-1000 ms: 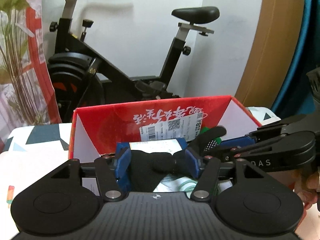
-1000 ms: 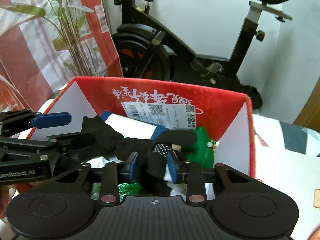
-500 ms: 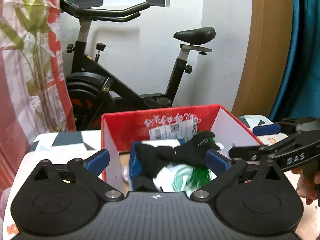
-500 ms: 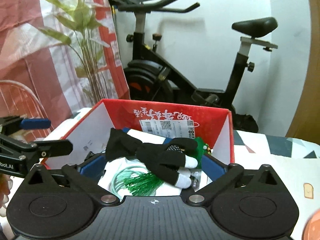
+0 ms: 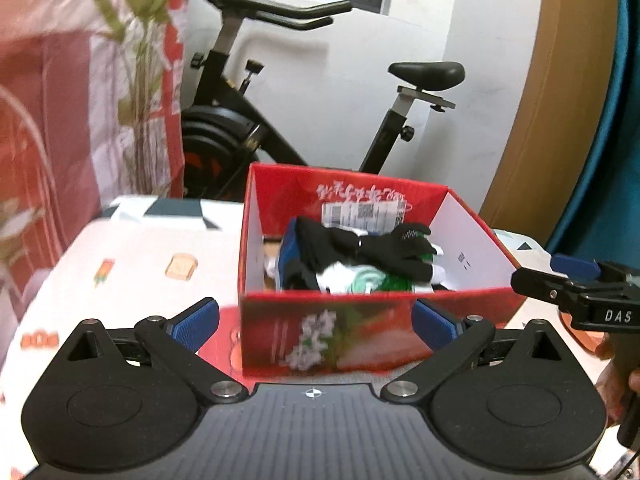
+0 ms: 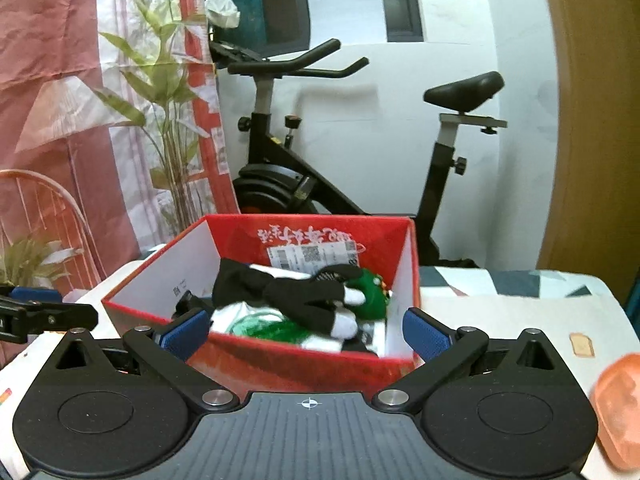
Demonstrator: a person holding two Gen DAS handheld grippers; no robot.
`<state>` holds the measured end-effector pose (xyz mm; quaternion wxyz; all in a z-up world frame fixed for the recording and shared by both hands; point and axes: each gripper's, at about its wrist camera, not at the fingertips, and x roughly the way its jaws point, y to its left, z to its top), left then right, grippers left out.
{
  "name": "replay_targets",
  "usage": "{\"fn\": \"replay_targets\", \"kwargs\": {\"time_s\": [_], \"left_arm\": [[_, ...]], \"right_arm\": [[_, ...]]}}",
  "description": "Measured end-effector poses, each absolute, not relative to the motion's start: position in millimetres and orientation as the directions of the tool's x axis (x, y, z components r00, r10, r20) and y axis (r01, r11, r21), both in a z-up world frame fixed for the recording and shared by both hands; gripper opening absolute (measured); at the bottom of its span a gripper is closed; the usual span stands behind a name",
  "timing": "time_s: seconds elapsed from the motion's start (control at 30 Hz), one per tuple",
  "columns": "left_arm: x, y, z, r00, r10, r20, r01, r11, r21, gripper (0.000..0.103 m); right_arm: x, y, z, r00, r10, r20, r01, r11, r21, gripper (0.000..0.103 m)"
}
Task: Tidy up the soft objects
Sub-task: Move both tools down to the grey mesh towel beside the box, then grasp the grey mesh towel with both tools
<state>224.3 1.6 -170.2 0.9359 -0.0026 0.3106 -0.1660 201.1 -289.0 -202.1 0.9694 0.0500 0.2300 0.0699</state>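
- Red cardboard box (image 5: 332, 332), open-topped, white inner walls, stands on a table covered in a white cloth with small printed pictures (image 5: 132, 264).
- Black fabric glove with white fingertips (image 6: 304, 300) lies draped across the top of the pile inside the box, free of both grippers; beneath it white cloth and a green tinsel-like piece (image 6: 276, 326).
- A green plush item (image 6: 370, 294) sits in the far right corner of the box, touching the glove.
- Left gripper (image 5: 316, 322): blue pads spread wide, nothing between them; it sits in front of the box's near wall, outside the box.
- Right gripper (image 6: 308, 330): blue pads likewise spread wide and empty, in front of the box's near corner.
- Each gripper's black fingers show at the edge of the other's view, flanking the box.
- Part of a hand (image 5: 616, 364) grips the right tool's handle.
- Behind the table: black exercise bike (image 6: 360, 160), white wall, red-and-white curtain (image 6: 52, 80), green leafy plant (image 6: 160, 92).
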Motion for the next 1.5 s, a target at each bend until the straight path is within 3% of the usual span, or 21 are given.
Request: {"fn": "replay_targets", "kwargs": {"time_s": [0.6,0.93,1.27,1.5], "left_arm": [[212,19,-209,0.685,-0.285,-0.671,0.230,0.958,-0.173,0.103],[225,33,-242,0.631,-0.320,-0.707,0.130,0.942,-0.310,0.102],[245,23,-273,0.618,-0.270,-0.738,0.104,0.959,-0.264,0.095],[251,20,-290,0.602,-0.251,-0.758,0.110,0.966,-0.232,0.090]], "right_arm": [[179,-287,-257,0.851,0.152,-0.503,-0.103,0.987,0.124,0.102],[196,-289,-289,0.806,0.142,-0.575,-0.075,0.987,0.139,0.094],[220,-298,-320,0.778,0.129,-0.614,-0.044,0.988,0.151,0.092],[225,-296,-337,0.755,0.172,-0.633,-0.062,0.979,0.193,0.079]]}}
